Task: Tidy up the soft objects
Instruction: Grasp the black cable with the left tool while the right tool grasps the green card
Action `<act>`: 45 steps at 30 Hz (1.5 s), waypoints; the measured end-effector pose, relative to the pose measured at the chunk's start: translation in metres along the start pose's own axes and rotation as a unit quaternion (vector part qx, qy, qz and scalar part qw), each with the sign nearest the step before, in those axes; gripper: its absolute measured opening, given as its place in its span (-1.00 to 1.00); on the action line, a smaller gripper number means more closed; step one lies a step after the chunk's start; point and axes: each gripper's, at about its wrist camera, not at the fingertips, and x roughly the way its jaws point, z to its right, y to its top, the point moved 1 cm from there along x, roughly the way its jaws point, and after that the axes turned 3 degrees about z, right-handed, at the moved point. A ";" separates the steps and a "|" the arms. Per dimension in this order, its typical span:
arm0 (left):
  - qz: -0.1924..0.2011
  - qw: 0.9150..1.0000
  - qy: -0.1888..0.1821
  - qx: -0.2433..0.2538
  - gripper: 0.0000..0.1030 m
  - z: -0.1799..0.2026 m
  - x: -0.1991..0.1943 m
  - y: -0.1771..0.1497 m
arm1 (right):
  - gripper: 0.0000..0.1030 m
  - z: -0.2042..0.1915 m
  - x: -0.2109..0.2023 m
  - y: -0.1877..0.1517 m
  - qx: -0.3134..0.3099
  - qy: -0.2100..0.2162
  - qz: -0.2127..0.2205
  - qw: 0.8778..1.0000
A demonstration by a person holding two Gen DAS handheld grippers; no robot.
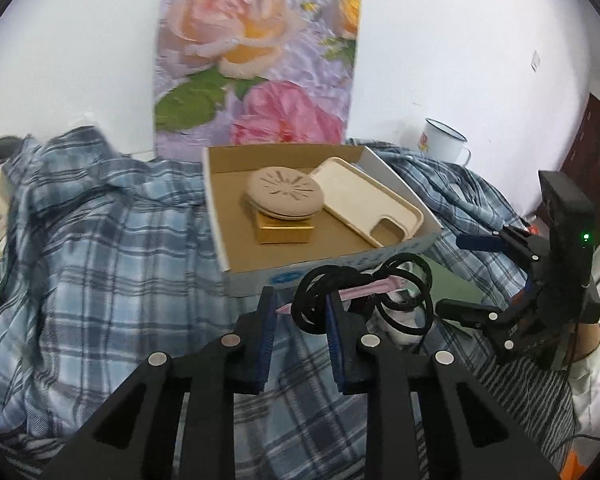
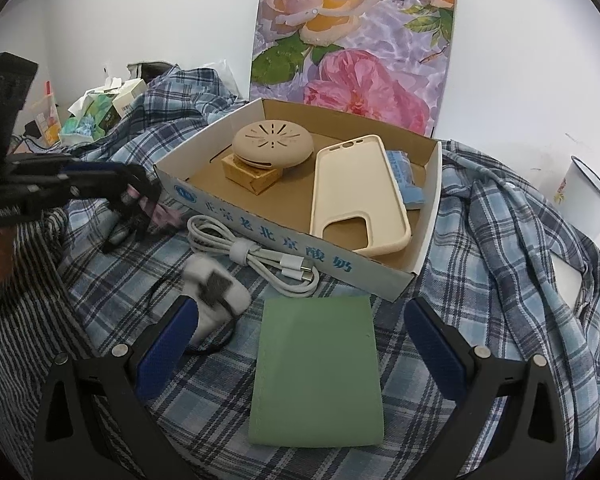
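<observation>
Nearest the right wrist camera, a flat sage-green fabric pouch (image 2: 316, 372) lies on the blue-and-white plaid cloth (image 2: 512, 280), between the widely spread fingers of the right hand-held gripper (image 2: 304, 344), which holds and touches nothing.

Progress, as judged from the layout: an open shallow cardboard box with a white printed outer wall (image 2: 284, 236) already contains a round beige perforated silicone case (image 2: 273, 145) resting on a small gold carton (image 2: 252, 176), a cream silicone phone case (image 2: 356, 196) and a pale blue packet (image 2: 404, 178). Outside the box, just beside its front wall, are a coiled white charging cable (image 2: 252, 256), a small white-and-grey padded item with a black cord (image 2: 216, 292) and the green pouch. The sorting therefore appears partly done, with at least these items left.

Left hand-held gripper (image 1: 302, 308): fingers drawn in to their narrowest, pinching a tangle of black elastic loops (image 1: 324, 300) with a slim pink strip (image 1: 364, 290) running through it. The bundle hangs clear of the cloth, just in front of the box's near wall. From the right wrist camera the same gripper appears at the left edge, its tip blurred, so the grip cannot be confirmed there.

Background: a floral print panel (image 1: 256, 60) against the wall and a white enamel mug (image 1: 444, 140).
</observation>
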 end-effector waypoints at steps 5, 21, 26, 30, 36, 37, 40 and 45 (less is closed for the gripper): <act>0.008 0.999 0.021 -0.022 -0.51 -0.020 -0.009 -0.007 | 0.99 0.001 -0.001 0.000 -0.004 -0.002 0.000 1.000; -0.004 0.999 0.046 -0.023 -0.51 -0.024 0.002 -0.015 | 0.99 0.018 0.003 -0.021 -0.021 0.011 -0.066 0.998; -0.001 0.998 0.060 -0.014 -0.51 -0.021 0.002 -0.016 | 0.74 0.015 0.010 -0.024 -0.025 0.013 -0.078 0.997; 0.007 0.998 0.069 -0.001 -0.51 -0.017 0.001 -0.016 | 0.61 0.013 0.014 -0.026 -0.032 0.015 -0.086 0.996; 0.016 0.997 0.075 0.017 -0.51 -0.011 -0.002 -0.017 | 0.40 0.013 0.011 -0.026 -0.035 0.022 -0.082 0.996; 0.016 0.997 0.076 0.018 -0.51 -0.011 -0.002 -0.017 | 0.40 0.013 0.011 -0.026 -0.034 0.022 -0.082 0.996; 0.016 0.997 0.075 0.018 -0.51 -0.012 -0.001 -0.017 | 0.38 0.016 0.010 -0.026 -0.033 0.016 -0.080 0.996; 0.016 0.997 0.076 0.017 -0.51 -0.011 -0.001 -0.017 | 0.37 0.019 0.002 -0.023 -0.031 0.018 -0.065 0.997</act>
